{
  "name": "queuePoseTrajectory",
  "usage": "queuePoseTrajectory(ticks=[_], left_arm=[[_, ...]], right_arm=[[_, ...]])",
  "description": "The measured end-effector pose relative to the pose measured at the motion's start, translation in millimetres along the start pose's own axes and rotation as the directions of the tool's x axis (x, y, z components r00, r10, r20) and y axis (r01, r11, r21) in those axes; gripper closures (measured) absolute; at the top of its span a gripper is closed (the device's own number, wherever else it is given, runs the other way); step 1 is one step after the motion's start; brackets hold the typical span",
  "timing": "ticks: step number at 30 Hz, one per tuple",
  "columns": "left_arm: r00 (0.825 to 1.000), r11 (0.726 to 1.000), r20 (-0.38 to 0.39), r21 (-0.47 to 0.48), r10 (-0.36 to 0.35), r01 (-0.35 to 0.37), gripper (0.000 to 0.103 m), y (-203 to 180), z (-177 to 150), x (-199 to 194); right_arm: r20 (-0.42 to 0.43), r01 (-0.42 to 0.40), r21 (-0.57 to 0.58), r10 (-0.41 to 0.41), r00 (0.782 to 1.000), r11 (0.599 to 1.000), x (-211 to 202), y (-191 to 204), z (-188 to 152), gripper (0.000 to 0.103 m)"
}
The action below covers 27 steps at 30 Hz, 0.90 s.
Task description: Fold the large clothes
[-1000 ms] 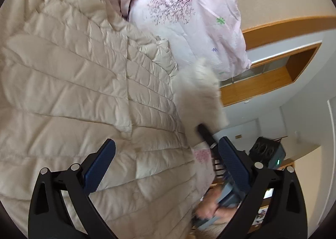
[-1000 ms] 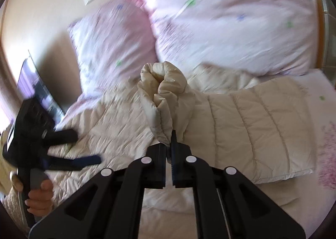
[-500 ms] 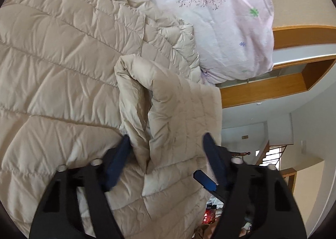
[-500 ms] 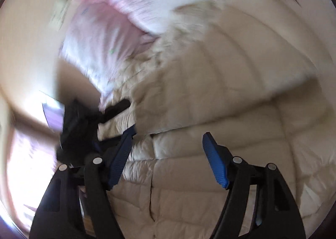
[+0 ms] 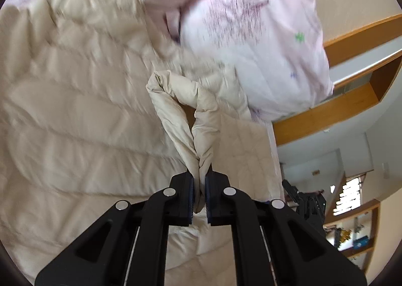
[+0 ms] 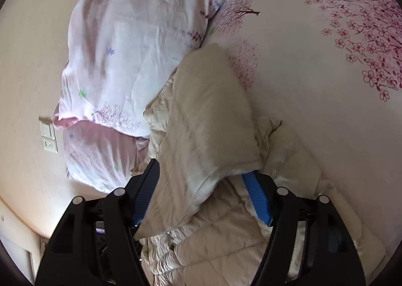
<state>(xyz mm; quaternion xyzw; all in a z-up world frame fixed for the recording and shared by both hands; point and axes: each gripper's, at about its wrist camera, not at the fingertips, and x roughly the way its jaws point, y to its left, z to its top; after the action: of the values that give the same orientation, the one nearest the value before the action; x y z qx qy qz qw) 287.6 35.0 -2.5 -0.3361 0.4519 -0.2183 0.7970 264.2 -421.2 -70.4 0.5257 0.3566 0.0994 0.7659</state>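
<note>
Beige quilted padding fills both views: the coat (image 5: 75,122) lies spread across the bed (image 6: 326,85), its upper part against the pillows (image 5: 263,34) at the head end, its bulk running toward the near edge.

The left gripper (image 5: 199,186) has just been closing and now pinches a bunched fold of the coat, probably a sleeve end or a cuff (image 5: 186,115). The fabric rises from between the pads in two twisted strands that loop together above them. The rest of the coat behind it is blurred.

The right gripper (image 6: 203,196) has just been opening and stands wide. A thick flap of the coat (image 6: 208,122) lies between its blue fingers (image 6: 257,200). The flap touches or hides the left one, but the pads do not squeeze it, so I read it as let go. This flap rests over the coat's edge beside the pillows (image 6: 130,59), with bare flowered sheet to its right.

As for progress, I judge the fold to be at an early stage. One part seems laid over the body, and the left side has taken a fresh hold, likely to carry that piece across too. The coat is still broad and mostly flat, with no compact bundle yet. Folding the remaining side in and halving the length appear still to be done.
</note>
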Motion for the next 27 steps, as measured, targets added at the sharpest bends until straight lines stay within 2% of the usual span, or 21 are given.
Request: queuePoseTrajectory(ticks=[5,7,8,10,11,13,15,16,18,21,24,26,27], left_arm=[[0.996,0.999,0.078,0.004,0.034,-0.034,0.097,12,15,-31],[0.994,0.999,0.096,-0.006,0.049,-0.049,0.097,20,17,-38],[0.994,0.998,0.098,-0.008,0.058,-0.058,0.097,24,18,-39],[0.992,0.996,0.098,-0.002,0.085,-0.085,0.097,29,18,-38],[0.990,0.995,0.099,0.008,0.100,-0.102,0.097,29,18,-36],[0.987,0.991,0.097,0.024,0.130,-0.133,0.097,32,16,-30],[0.985,0.988,0.089,0.024,0.148,-0.151,0.097,37,14,-27],[0.983,0.986,0.089,0.023,0.162,-0.164,0.097,39,13,-26],[0.974,0.978,0.100,0.032,0.203,-0.207,0.097,42,12,-25],[0.965,0.969,0.099,0.024,0.243,-0.246,0.097,49,12,-25],[0.962,0.964,0.061,0.000,0.267,-0.267,0.097,59,10,-20],[0.962,0.963,0.044,-0.006,0.269,-0.269,0.096,62,8,-18],[0.962,0.963,0.038,-0.009,0.269,-0.268,0.094,63,7,-19]], right_arm=[[0.000,0.027,-0.021,-0.027,1.000,0.999,12,0,-6,0.039],[0.013,0.041,-0.029,-0.041,0.999,0.999,14,0,-9,0.046],[0.025,0.055,-0.041,-0.054,0.998,0.998,15,1,-9,0.053],[0.070,0.088,-0.106,-0.081,0.994,0.990,16,11,-10,0.095],[0.108,0.101,-0.149,-0.086,0.990,0.984,14,16,-12,0.097],[0.184,0.139,-0.219,-0.099,0.978,0.966,7,26,-18,0.097],[0.220,0.200,-0.280,-0.140,0.965,0.939,6,34,-24,0.097],[0.217,0.253,-0.304,-0.192,0.957,0.918,10,37,-27,0.097],[0.181,0.292,-0.332,-0.244,0.953,0.897,18,37,-33,0.097],[0.145,0.360,-0.373,-0.330,0.933,0.855,30,35,-38,0.095],[0.104,0.411,-0.396,-0.404,0.909,0.821,36,35,-43,0.079],[0.104,0.434,-0.431,-0.434,0.895,0.791,33,43,-49,0.061],[0.106,0.445,-0.448,-0.448,0.888,0.776,32,48,-54,0.059]])
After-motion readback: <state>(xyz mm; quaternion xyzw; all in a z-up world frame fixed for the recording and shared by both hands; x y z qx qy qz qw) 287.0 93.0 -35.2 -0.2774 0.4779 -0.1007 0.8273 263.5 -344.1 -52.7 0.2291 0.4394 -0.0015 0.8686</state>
